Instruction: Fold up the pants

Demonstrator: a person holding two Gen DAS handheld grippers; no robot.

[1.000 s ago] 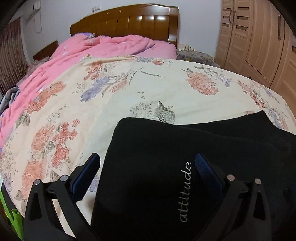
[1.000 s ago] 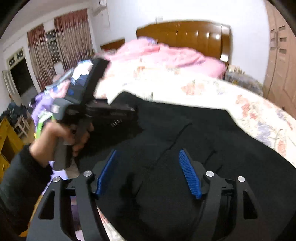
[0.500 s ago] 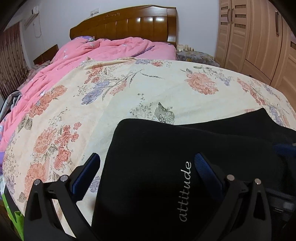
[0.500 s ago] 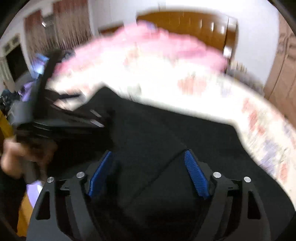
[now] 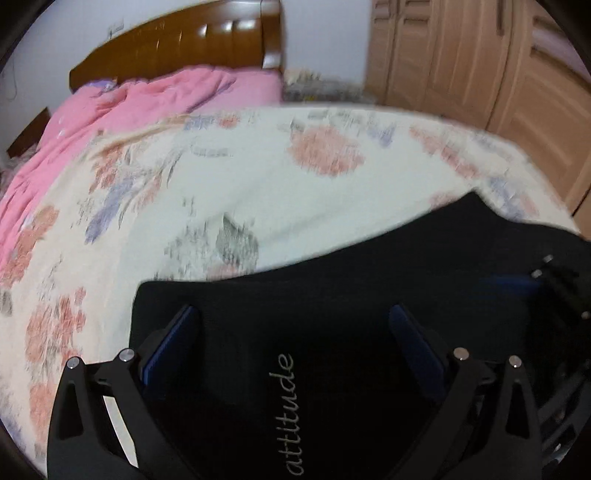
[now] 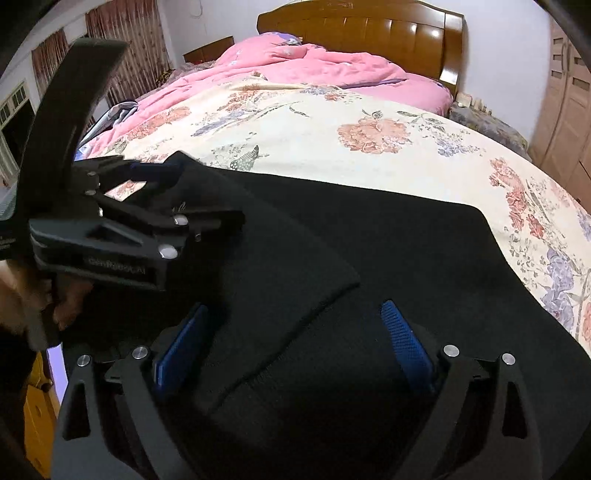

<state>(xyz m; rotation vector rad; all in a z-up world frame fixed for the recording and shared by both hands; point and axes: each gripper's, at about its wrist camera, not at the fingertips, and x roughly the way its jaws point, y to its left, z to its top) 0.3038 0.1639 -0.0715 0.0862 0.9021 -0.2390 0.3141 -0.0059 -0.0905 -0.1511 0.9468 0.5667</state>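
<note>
Black pants (image 5: 332, 295) with the grey word "attitude" lie folded on the floral bedsheet (image 5: 258, 177), near its front edge. My left gripper (image 5: 295, 332) stands open over the pants' left corner, its blue pads wide apart and nothing pinched. Seen from the right wrist, the pants (image 6: 388, 240) show a folded layer with a slanted edge. My right gripper (image 6: 295, 332) is over that layer with its jaws opening; cloth lies below and between the pads, unpressed. The left gripper (image 6: 192, 192) appears at the left, held by a hand (image 6: 66, 299). The right gripper's fingers (image 5: 554, 284) show at the left wrist view's right edge.
A pink quilt (image 6: 295, 62) is bunched at the head of the bed under a wooden headboard (image 6: 369, 29). A wooden wardrobe (image 5: 480, 66) stands to the right. Curtains (image 6: 107, 55) and clutter are on the left; something yellow (image 6: 37, 406) sits below the bed's edge.
My right gripper's jaws have spread wider and it has sunk closer to the pants. My left gripper has shifted right and rolled, so both its pads now stand over the black cloth.
</note>
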